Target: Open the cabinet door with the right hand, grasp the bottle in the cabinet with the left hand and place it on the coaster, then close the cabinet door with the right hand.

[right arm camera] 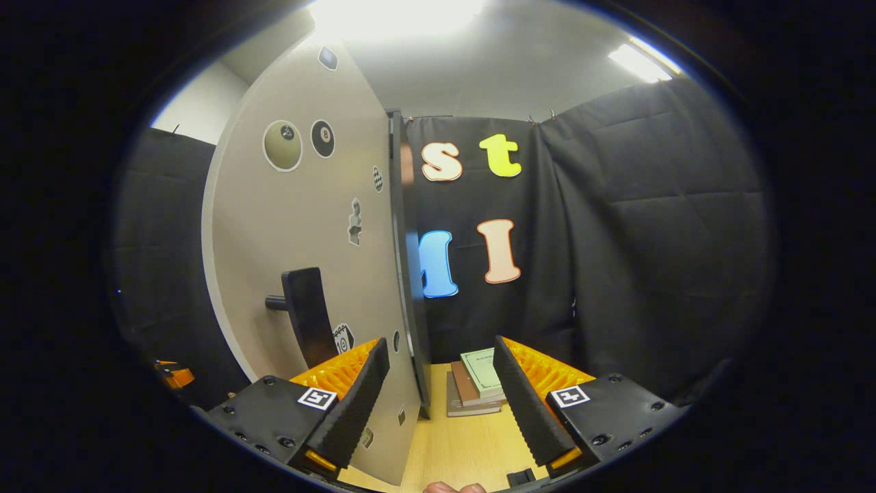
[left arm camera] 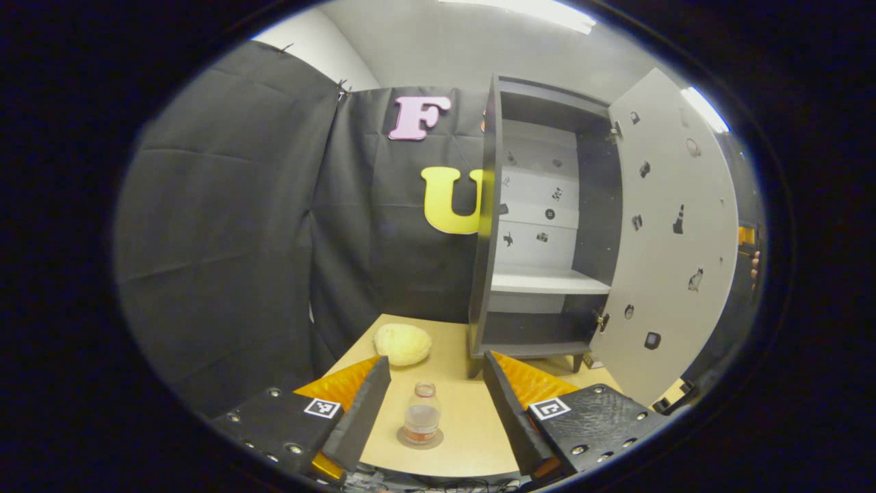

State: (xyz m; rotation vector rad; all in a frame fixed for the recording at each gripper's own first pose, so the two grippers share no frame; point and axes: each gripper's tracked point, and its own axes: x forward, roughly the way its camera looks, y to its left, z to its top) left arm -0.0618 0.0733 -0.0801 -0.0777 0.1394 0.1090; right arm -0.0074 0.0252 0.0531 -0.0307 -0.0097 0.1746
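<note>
Left gripper (left arm camera: 432,404) has its fingers spread wide and holds nothing; between them, farther off on the light wooden table (left arm camera: 472,424), stands the bottle (left arm camera: 422,415). It is a small clear bottle with a pale cap and a reddish band near its base, upright on a round grey coaster (left arm camera: 419,438), apart from both fingers. Behind it on the table lies a pale yellowish lump (left arm camera: 402,344), which I cannot identify. To the right rises the cabinet (left arm camera: 540,226), dark-framed with a light back panel dotted with small stickers and one light shelf; its compartments look bare. The cabinet door (left arm camera: 674,233) stands swung wide open, its inner face light grey with more stickers, and part of a hand (left arm camera: 755,268) shows past its far edge, mostly cut off. In the right gripper view, the right gripper (right arm camera: 441,394) is also open wide, with the door's edge (right arm camera: 410,287) standing between its fingers; whether either finger touches the door I cannot tell. The door's dark handle (right arm camera: 304,315) sticks out to the left of the gripper, ungripped. A small stack of books (right arm camera: 479,383) lies on the table beyond.
</note>
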